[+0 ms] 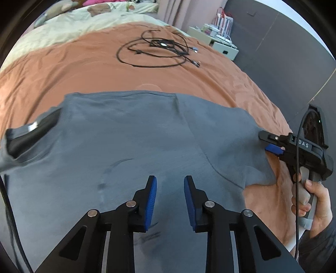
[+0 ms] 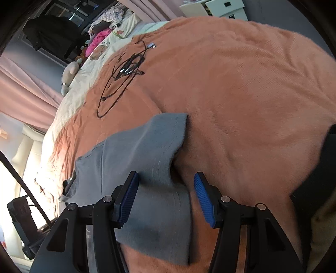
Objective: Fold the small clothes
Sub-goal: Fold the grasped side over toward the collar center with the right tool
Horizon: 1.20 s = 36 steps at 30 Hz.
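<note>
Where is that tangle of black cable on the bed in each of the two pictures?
Left wrist view: the black cable lies top centre on the orange blanket, beyond the grey T-shirt.
Right wrist view: upper left, on the blanket.
Shared landmark: the white storage box.

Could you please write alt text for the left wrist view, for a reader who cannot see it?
A grey T-shirt lies spread on an orange blanket, with the open left tongs hovering above its middle. At the right edge, the right tongs reach the shirt's sleeve. Black cables lie coiled farther up the bed.
</note>
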### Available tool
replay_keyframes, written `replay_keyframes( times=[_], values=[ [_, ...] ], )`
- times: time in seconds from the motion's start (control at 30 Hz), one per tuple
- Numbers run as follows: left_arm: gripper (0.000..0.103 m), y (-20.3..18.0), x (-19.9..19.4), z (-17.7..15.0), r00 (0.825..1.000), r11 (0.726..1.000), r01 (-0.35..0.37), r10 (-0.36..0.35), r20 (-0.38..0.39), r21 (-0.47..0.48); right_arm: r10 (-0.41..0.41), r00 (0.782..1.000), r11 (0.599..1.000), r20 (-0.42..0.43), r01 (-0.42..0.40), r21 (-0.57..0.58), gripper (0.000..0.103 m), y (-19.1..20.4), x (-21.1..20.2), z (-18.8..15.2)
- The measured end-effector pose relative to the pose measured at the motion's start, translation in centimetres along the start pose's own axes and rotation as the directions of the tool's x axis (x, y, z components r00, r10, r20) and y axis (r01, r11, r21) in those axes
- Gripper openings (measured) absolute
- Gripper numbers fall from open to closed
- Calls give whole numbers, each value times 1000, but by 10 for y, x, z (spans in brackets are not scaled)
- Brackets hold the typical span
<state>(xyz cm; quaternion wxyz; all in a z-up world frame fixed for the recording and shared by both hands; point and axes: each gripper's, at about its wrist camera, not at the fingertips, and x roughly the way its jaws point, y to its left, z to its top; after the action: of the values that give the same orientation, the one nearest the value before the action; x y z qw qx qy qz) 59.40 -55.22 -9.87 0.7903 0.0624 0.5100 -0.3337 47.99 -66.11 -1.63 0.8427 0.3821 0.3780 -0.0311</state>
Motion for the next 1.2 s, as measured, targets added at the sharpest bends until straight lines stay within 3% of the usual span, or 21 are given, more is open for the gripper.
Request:
replay_keyframes(
  times=[0.13,0.27,0.37,0.6,0.77,1.07,1.2],
  values=[
    [27,-8,15,4,1000,1000,26,-26,-10,-5,13,1000,1000,-15,-13,-7,42,-3,11,9],
    [23,-16,31,6,998,998,60,-60,-27,-17,20,999,1000,-50,-21,-10,10,-5,19,14],
    [22,-23,43,8,997,997,71,-72,-43,-14,-2,999,998,-47,-1,-55,1,8,13,18],
    [22,-24,49,11,994,995,92,-94,-47,-32,0,1000,987,-22,-4,-160,1,53,-23,25],
    [22,-13,25,9,993,993,114,-115,-24,-43,-28,999,970,-25,21,-240,0,94,-34,18],
    [22,54,-41,-5,996,988,86,-82,35,-127,-122,992,913,-35,99,-396,0,177,-21,-5],
    [22,92,-77,-26,997,983,63,-53,64,-173,-165,985,887,-39,131,-443,0,206,-9,-19]
  ],
)
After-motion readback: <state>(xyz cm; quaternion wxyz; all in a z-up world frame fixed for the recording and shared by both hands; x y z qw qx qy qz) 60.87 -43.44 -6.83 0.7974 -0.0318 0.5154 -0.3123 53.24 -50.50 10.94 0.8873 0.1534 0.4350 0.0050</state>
